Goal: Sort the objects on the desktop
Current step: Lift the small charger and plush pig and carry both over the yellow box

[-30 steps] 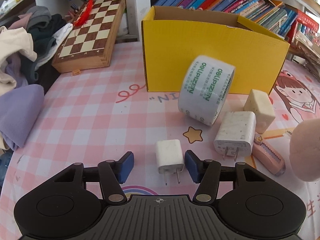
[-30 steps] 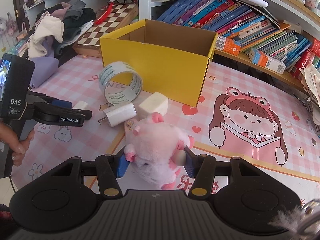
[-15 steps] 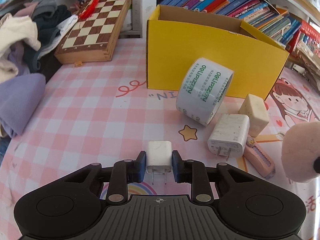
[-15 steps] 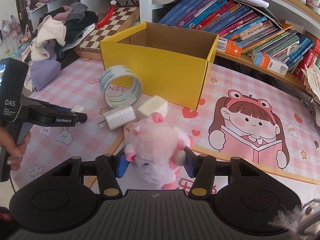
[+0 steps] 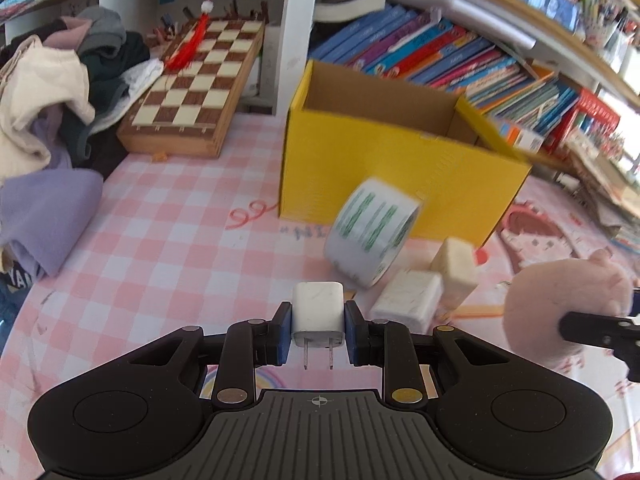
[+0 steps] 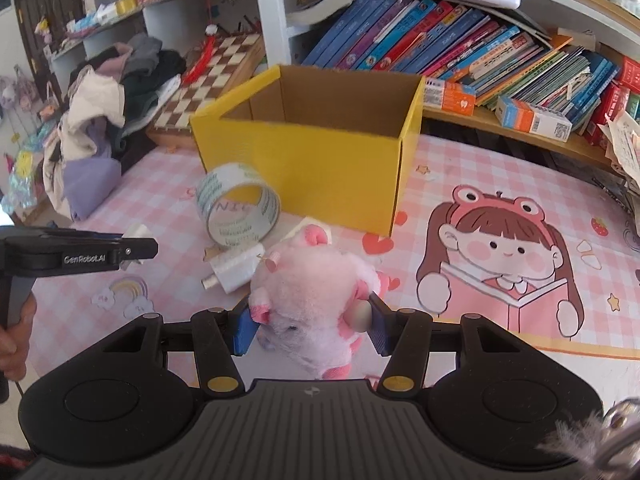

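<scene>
My left gripper (image 5: 318, 326) is shut on a small white plug charger (image 5: 318, 312), prongs toward the camera, held above the pink checked table. My right gripper (image 6: 310, 322) is shut on a pink plush toy (image 6: 316, 284), lifted off the table; the toy also shows in the left wrist view (image 5: 560, 304). An open yellow cardboard box (image 6: 320, 160) stands behind, also in the left wrist view (image 5: 384, 168). In front of it lie a roll of clear tape (image 6: 238, 204), a larger white charger (image 6: 234, 268) and a cream block (image 5: 456, 268).
A wooden chessboard (image 5: 200, 92) and a pile of clothes (image 5: 52, 112) lie at the back left. Books (image 6: 460, 52) fill the shelf behind the box. My left gripper shows from the side in the right wrist view (image 6: 132, 250).
My left gripper closed on the small white charger and has lifted it. My right gripper has risen with the plush toy, and both views now look more down into the box.
</scene>
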`<state>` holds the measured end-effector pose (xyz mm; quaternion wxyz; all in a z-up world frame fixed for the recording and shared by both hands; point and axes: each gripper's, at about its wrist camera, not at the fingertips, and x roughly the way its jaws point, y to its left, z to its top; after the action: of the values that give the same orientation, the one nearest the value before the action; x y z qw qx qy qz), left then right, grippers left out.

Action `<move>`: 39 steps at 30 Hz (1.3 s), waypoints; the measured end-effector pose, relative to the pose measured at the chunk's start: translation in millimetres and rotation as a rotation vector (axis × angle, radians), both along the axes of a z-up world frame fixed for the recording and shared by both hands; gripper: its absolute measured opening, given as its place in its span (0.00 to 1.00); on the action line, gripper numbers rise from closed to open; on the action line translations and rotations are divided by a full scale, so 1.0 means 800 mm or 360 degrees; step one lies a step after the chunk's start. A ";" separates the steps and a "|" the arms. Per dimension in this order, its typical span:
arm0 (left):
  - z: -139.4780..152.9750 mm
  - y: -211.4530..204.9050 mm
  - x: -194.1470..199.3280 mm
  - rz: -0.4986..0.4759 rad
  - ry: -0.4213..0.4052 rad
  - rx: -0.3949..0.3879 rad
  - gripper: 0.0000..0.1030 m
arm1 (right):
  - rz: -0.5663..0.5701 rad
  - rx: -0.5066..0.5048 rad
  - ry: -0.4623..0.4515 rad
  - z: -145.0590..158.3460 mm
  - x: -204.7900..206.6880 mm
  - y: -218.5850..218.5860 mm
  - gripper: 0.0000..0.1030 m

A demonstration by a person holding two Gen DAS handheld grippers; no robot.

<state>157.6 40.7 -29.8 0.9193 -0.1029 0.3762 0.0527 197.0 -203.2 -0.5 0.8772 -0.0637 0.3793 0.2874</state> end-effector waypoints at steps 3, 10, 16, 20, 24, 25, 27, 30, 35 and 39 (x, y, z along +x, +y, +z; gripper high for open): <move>0.017 -0.006 0.002 -0.0034 -0.0063 0.0011 0.24 | -0.0009 0.0044 -0.0031 0.016 0.004 -0.003 0.50; 0.061 -0.023 0.015 -0.0136 -0.0221 0.0066 0.24 | 0.0022 0.0108 -0.0147 0.053 0.017 -0.003 0.50; 0.090 -0.028 0.032 -0.0185 -0.0324 0.0129 0.24 | 0.0061 0.0152 -0.0251 0.079 0.036 0.000 0.50; 0.101 -0.028 0.045 -0.0196 -0.0360 0.0162 0.24 | 0.0064 0.0177 -0.0308 0.091 0.055 0.003 0.50; 0.107 -0.027 0.063 -0.0209 -0.0371 0.0191 0.24 | 0.0084 0.0195 -0.0339 0.100 0.080 0.008 0.50; 0.108 -0.027 0.067 -0.0212 -0.0374 0.0199 0.24 | 0.0087 0.0199 -0.0346 0.103 0.087 0.009 0.50; 0.112 -0.026 0.077 -0.0222 -0.0380 0.0225 0.24 | 0.0093 0.0219 -0.0354 0.108 0.101 0.011 0.50; 0.120 -0.025 0.091 -0.0228 -0.0394 0.0257 0.24 | 0.0121 0.0230 -0.0391 0.118 0.119 0.018 0.50; 0.128 -0.021 0.120 -0.0228 -0.0405 0.0312 0.24 | 0.0176 0.0179 -0.0477 0.126 0.151 0.037 0.50; 0.127 -0.021 0.145 -0.0226 -0.0396 0.0359 0.24 | 0.0191 0.0145 -0.0475 0.125 0.183 0.052 0.50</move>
<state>273.5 24.1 71.9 0.9658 0.0218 0.2577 0.0164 343.1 -161.5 99.6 0.9071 -0.0883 0.2269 0.3434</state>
